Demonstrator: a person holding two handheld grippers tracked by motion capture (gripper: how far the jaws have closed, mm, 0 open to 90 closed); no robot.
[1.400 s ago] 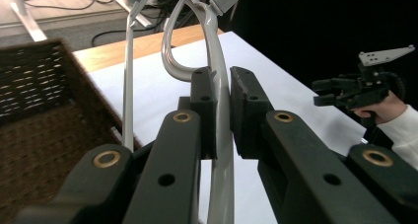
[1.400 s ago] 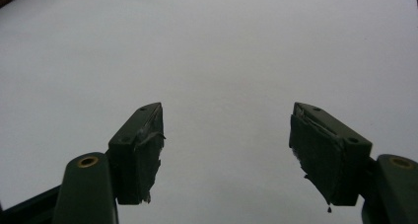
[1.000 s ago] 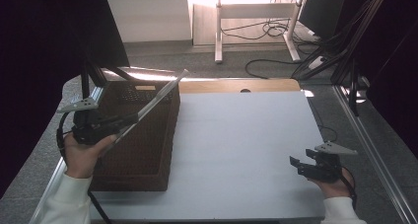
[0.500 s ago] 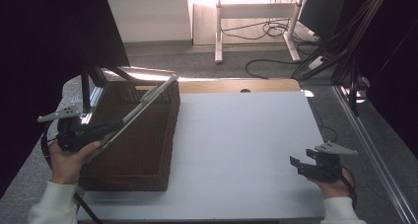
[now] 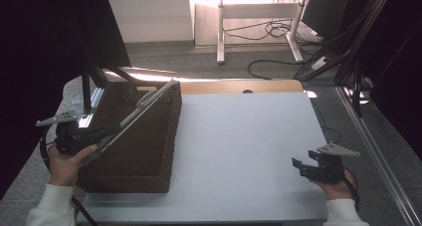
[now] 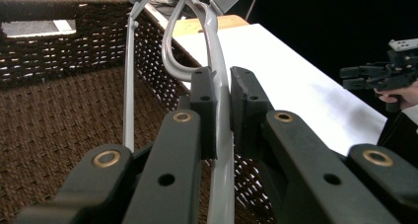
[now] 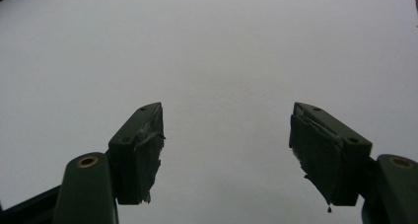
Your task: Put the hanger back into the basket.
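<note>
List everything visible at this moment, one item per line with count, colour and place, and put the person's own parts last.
Basket: one, dark brown woven, left part of the table.
Hanger: one, grey, slanting over the basket, clamped in the left gripper.
Table: one, white top with a wooden far edge, centre.
Desk legs: one set, white, on the floor beyond the table.
Cables: several, black, on the grey floor behind.
Left gripper: one, black, over the basket's left side.
Right gripper: one, black, open, near right of the table.
Hands: two, white sleeves.
</note>
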